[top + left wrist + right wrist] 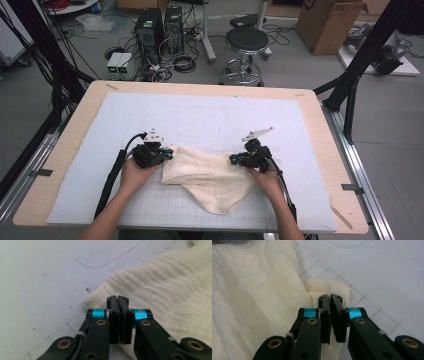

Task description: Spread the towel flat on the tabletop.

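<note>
Fingers (pixel 113 305) of both grippers pinch the cloth's (pixel 210 175) opposite edges — bare mat (pixel 200 115) beyond.

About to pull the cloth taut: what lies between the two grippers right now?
In the high view, just the cream cloth spans the stretch between the left gripper and the right gripper, sagging toward the person. Nothing else lies on it.

A cream cloth (pixel 210 177) lies crumpled near the front edge of the tabletop (pixel 320 130), on the pale gridded mat (pixel 200 120) that covers most of it. The left gripper (pixel 167 154) meets the cloth's left upper corner and the right gripper (pixel 234 160) its right upper corner, each held in a hand. The cloth's lower part sags to a point toward the front edge.
</note>
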Motion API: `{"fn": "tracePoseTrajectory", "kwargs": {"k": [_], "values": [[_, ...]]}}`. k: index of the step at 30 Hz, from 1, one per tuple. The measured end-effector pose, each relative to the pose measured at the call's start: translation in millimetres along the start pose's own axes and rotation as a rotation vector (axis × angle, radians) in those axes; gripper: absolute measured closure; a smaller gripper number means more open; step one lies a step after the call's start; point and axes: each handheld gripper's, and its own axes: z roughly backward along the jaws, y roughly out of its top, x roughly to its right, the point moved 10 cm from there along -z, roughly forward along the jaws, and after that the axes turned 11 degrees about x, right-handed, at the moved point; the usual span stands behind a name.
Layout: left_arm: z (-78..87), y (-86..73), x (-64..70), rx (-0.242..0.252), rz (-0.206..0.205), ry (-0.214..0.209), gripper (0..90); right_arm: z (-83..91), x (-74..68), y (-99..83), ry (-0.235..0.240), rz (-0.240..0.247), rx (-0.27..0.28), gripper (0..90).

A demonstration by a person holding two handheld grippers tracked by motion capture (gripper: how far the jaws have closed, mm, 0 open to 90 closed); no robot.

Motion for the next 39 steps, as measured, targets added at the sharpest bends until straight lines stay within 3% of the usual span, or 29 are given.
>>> {"fn": "tracePoseTrajectory", "kwargs": {"k": [4,6,9,12,13,18,22,24,28,32,39], "values": [[1.4,-0.2,-1.2,-0.004,0.003,0.003,88.8,19.4,4.9,14.5,-0.082,0.034,0.077,87.4],[2.4,0.0,-2.0,-0.004,0.000,0.003,88.9,30.2,9.0,21.7,-0.149,0.053,0.119,87.3],[6.9,2.5,-4.3,0.005,0.001,0.013,88.9,39.5,14.7,23.8,-0.223,0.061,0.141,84.9],[12.1,4.1,-8.1,0.010,0.010,0.017,88.8,32.6,9.4,15.7,-0.140,0.035,0.100,76.2],[13.4,4.5,-9.2,0.013,0.012,0.013,88.8,30.8,8.1,13.4,-0.133,0.035,0.083,74.9],[18.8,15.1,-9.7,0.082,0.062,0.012,73.4,31.9,18.6,24.3,-0.177,0.050,0.148,63.6],[18.7,18.7,-13.3,0.112,0.095,0.026,66.3,30.7,29.0,29.9,-0.190,0.019,0.184,61.1],[14.9,14.8,-15.5,0.092,0.104,0.039,66.5,26.6,33.5,30.9,-0.181,-0.018,0.194,61.1],[6.3,7.1,-15.6,0.054,0.132,0.041,70.1,13.9,38.5,25.9,-0.167,-0.035,0.168,64.0],[0.1,1.3,-12.4,0.022,0.120,0.039,70.5,9.5,39.8,26.4,-0.140,-0.084,0.193,64.3],[-1.1,1.3,-12.5,0.025,0.098,0.061,70.8,-1.7,38.1,5.3,-0.134,-0.051,0.047,60.6]]}}
